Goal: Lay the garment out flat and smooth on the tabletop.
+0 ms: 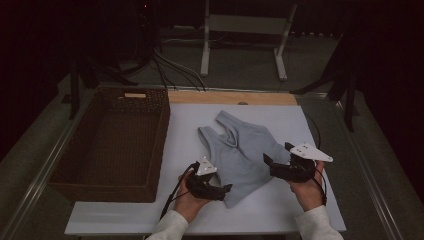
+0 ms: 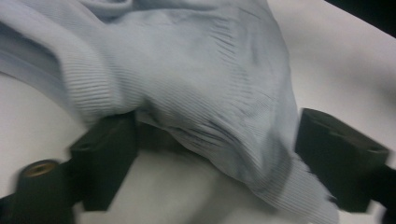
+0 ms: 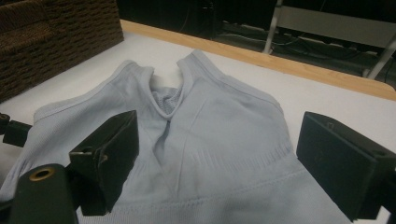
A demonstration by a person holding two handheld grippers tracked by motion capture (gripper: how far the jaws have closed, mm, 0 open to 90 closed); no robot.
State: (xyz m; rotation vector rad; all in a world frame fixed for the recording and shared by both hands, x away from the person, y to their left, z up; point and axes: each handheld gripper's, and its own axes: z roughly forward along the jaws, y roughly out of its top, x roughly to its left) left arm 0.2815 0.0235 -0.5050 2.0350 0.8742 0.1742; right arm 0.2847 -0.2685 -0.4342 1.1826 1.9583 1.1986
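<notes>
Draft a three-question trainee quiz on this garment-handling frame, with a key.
1. True or false: the light blue tank top lies inside the wicker basket.
2. Which gripper has the top's hem corner between its jaws? A) left gripper B) right gripper
3. On which side of the top, in the high view, does the basket stand?

Key
1. False: it lies on the white table.
2. A, with the jaws apart and not clamped.
3. The left.
</notes>
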